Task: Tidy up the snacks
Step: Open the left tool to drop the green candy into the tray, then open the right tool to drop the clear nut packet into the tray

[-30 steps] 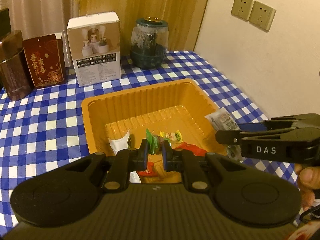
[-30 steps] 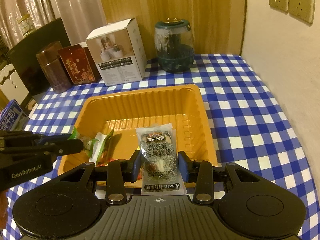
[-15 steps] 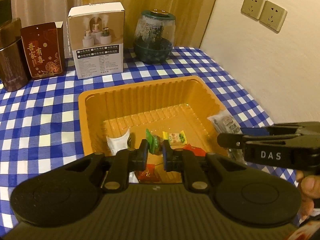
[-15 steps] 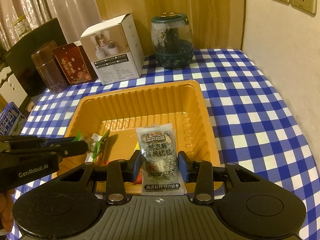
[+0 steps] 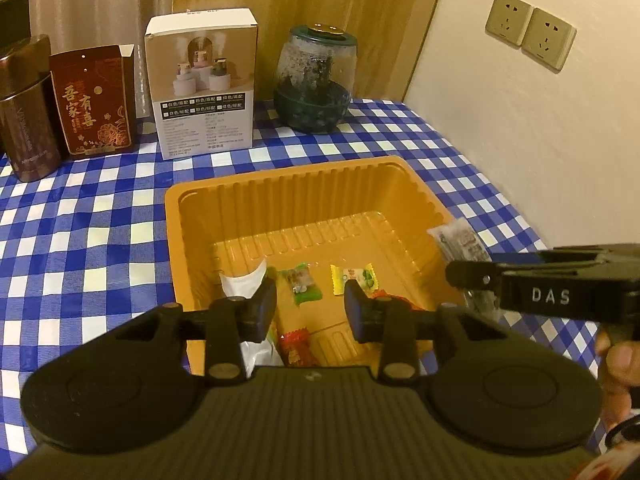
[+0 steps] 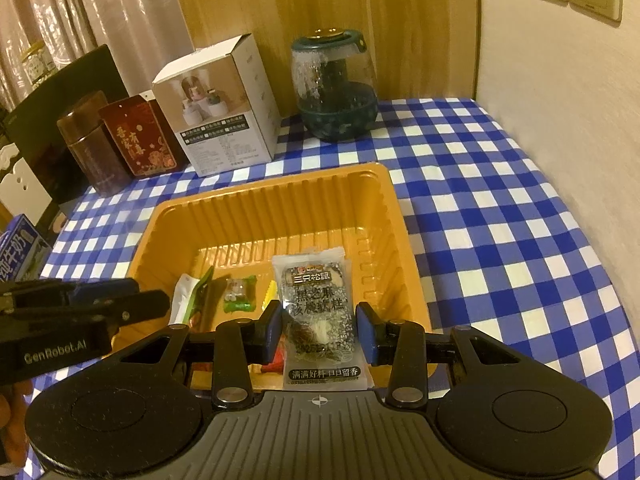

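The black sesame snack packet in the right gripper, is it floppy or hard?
Probably fairly stiff: the snack packet stands straight between the right gripper fingers without drooping. Its clear wrapper looks glossy, so it may be slippery. It seems light, being small and thin.

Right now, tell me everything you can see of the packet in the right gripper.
The sesame cake packet is a flat, clear plastic pouch with a dark speckled snack inside, white Chinese lettering and a white bottom strip. It points away from the camera, held between the right gripper fingers at mid-length, over the near right part of the orange tray.
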A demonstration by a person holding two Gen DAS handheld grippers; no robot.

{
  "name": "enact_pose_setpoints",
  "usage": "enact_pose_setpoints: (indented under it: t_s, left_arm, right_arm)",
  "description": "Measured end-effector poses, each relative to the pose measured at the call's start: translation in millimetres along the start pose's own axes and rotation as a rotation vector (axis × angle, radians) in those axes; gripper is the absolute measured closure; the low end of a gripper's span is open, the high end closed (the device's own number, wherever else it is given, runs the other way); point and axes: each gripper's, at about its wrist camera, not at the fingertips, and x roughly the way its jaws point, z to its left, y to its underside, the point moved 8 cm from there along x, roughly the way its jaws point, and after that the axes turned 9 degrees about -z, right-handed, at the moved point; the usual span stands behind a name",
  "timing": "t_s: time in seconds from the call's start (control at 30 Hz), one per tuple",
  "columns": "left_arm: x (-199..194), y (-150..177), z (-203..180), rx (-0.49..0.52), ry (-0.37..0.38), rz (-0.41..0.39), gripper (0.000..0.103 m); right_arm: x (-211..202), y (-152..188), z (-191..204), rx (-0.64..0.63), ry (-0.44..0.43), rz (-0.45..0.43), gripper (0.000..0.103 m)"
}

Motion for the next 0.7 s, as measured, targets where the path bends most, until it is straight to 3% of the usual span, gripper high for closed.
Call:
enact_pose_setpoints:
  t_s: [0.7]
  left_arm:
    - [2.3, 2.0, 2.6, -0.011, 0.008, -0.004, 0.07]
  right_arm:
    - [10.8, -14.6, -10.7, 0.002, 0.021, -0.063, 0.063]
